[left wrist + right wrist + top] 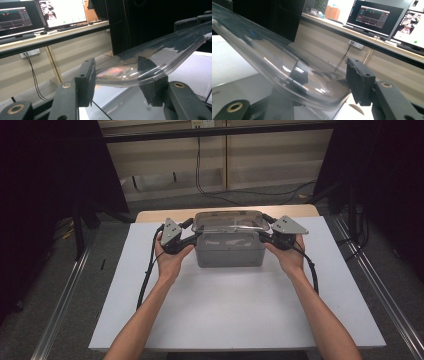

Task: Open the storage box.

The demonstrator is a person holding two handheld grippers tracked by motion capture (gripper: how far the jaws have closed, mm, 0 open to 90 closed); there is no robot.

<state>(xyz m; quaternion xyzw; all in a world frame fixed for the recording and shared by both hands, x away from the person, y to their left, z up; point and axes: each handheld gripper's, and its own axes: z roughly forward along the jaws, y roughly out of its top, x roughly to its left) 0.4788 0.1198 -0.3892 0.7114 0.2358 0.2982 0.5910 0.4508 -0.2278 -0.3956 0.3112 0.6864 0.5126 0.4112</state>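
- High view: grey bin (229, 251) sits mid-desk (240, 315) toward the far edge, clear lid (231, 221) on or just above its rim. Your left tongs (187, 231) and right tongs (267, 231) are at the lid's two short ends
- Left gripper view: the left tongs (117, 77) straddle the lid (160, 52) edge, one jaw on each side of it; looks clenched on it, and the lid looks raised off the bin here
- Right gripper view: the right tongs (324, 80) do the same at the far end of the lid (267, 62), gripping the rim
- Step, my read: lid handling, either lifting off or seating; can't tell which
- Next: keep both ends level and move the hands together, or the lid will twist and slip
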